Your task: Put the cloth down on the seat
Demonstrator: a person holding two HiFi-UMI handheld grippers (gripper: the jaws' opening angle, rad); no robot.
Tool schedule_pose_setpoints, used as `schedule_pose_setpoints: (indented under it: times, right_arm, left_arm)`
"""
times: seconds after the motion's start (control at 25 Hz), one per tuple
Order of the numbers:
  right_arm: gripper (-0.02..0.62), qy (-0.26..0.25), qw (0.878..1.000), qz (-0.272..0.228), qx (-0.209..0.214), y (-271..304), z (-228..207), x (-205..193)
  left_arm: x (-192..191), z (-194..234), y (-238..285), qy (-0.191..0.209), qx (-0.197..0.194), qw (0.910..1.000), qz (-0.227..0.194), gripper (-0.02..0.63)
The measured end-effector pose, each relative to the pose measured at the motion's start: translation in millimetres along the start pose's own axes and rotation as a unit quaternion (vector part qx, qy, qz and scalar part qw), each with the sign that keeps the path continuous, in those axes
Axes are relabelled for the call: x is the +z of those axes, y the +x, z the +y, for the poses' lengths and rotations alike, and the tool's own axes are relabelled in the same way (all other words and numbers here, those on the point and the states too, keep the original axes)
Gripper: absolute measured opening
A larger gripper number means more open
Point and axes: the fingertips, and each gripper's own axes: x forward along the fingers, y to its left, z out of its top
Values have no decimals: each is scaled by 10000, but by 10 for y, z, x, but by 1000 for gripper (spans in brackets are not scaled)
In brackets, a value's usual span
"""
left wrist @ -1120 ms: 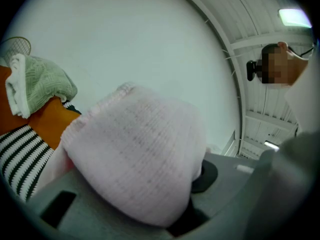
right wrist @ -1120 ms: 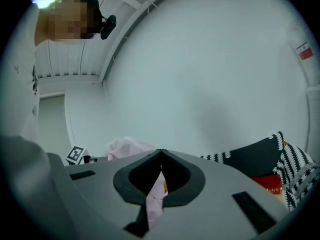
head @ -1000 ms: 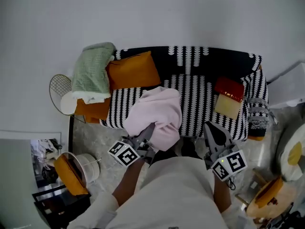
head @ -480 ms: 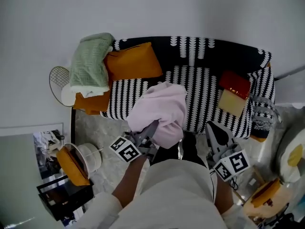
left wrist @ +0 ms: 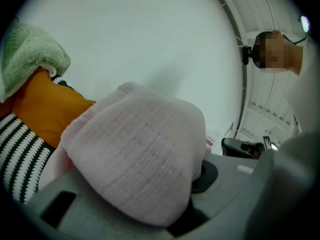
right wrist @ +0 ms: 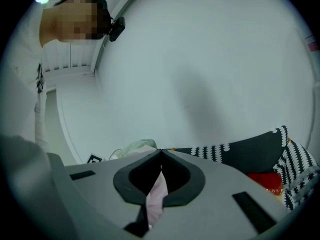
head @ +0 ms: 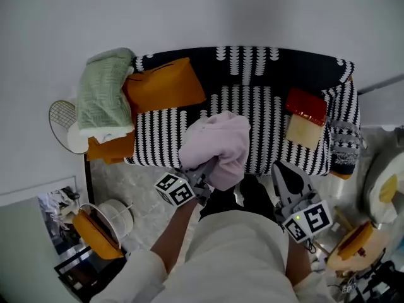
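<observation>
Left gripper: I'm clamping its jaws on the pink cloth, which is bulging over them (hiding the tips).
Cloth: it's bunching just ahead of this gripper, at the front edge of the striped seat.
Right gripper: I'm holding it closed, tip to tip, well off to the right.

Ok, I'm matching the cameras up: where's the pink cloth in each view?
Head view: pink cloth at centre, over the front edge of the striped sofa, in the left claw.
Left gripper view: fills the lower middle.
Right gripper view: only a thin pink sliver, low centre.
Shared landmark: the striped sofa.
</observation>
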Motion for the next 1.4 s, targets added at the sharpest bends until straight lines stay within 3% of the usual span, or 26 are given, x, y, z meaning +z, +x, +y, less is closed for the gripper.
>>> schedule_pose_setpoints:
  times: [0.32,0.8,1.4]
  right_arm:
    - [8,158,9987,330,-354,418,-107,-453]
    - [8,484,9939,870,-468,1044,-298,-1201]
    - [8,1006,9867,1157,-549,1332,-573,-1955]
  left_arm:
    - [-357,678,391,188,-44,9976,666,164]
    - [-1030,1673,925,479,137,9918,1177,166]
    - [-1700,2715,1275,940,987,9756,1718,190]
